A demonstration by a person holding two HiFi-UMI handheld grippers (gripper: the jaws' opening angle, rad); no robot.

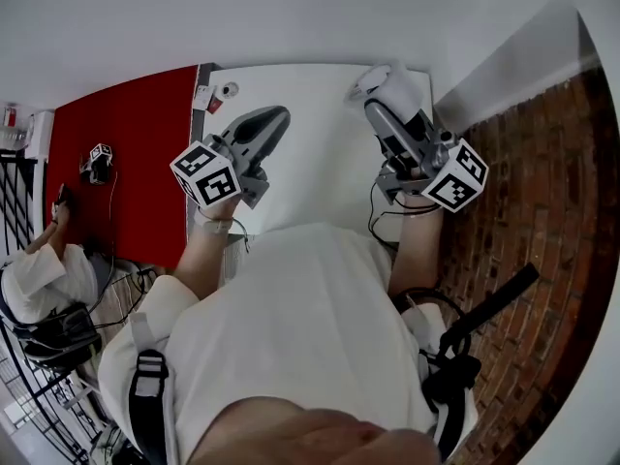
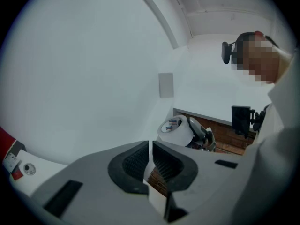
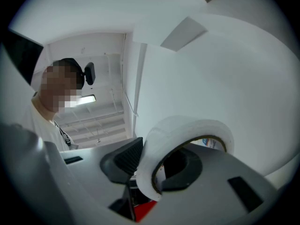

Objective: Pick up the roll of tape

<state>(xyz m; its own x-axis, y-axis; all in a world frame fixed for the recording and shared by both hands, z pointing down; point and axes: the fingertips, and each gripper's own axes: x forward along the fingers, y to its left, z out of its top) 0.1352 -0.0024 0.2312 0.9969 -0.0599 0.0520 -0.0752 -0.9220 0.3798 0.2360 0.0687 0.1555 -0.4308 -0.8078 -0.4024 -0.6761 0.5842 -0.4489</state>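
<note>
Right gripper (image 3: 149, 165) grasps tape (image 3: 187, 128) by 1 wall, the roll off the table at its tip. Thin grip: the roll may pivot or slip if the jaws ease. Left gripper (image 2: 151, 162) clenched, empty.

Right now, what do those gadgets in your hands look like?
Both the left hand-held gripper and right hand-held gripper are grey plastic with dark ribbed pads. Each carries a white cube with black square markers. A dark cable trails from the right one. White short-sleeved shirt.
</note>
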